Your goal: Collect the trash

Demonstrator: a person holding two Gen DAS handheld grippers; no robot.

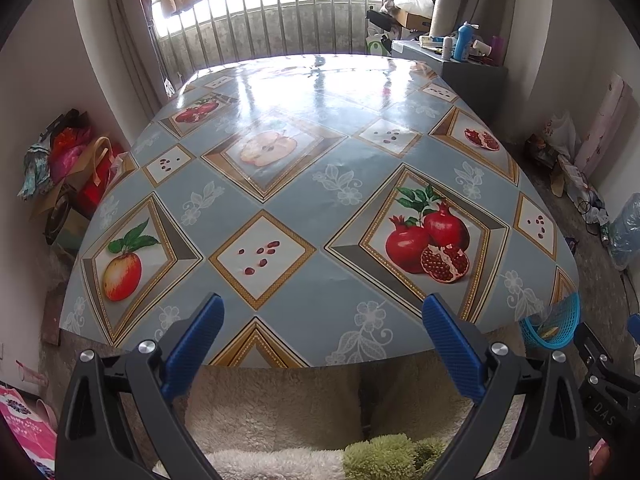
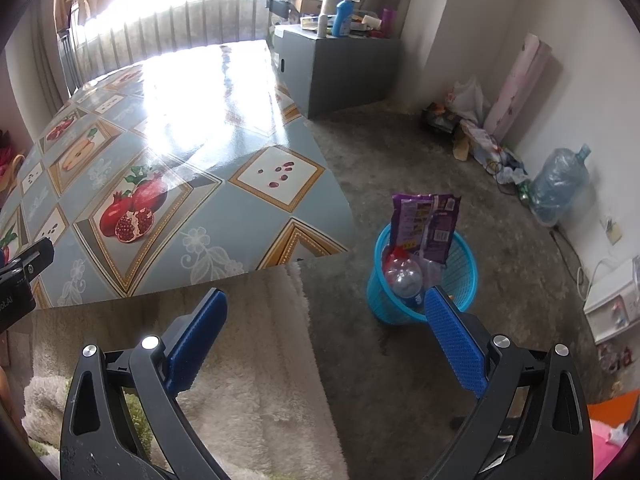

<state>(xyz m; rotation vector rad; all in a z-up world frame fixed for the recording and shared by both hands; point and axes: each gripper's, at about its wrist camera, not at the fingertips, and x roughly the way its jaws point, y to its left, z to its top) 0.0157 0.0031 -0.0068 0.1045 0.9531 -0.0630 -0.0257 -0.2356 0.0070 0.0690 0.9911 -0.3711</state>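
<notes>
A blue mesh trash basket (image 2: pixel 466 268) stands on the floor right of the table. In it stand a purple snack bag (image 2: pixel 428 220) and a crushed clear plastic bottle (image 2: pixel 404 276). The basket also shows at the right edge of the left wrist view (image 1: pixel 554 320). My right gripper (image 2: pixel 324 312) is open and empty, held above the floor near the basket. My left gripper (image 1: pixel 320 320) is open and empty, over the near edge of the table (image 1: pixel 304 184), which has a fruit-print cloth.
A grey cabinet (image 2: pixel 340 64) with bottles on top stands beyond the table. Bags and a large water jug (image 2: pixel 560 184) lie along the right wall. Bags are piled at the left wall (image 1: pixel 68 168). A fluffy cream fabric (image 2: pixel 248 360) lies below the grippers.
</notes>
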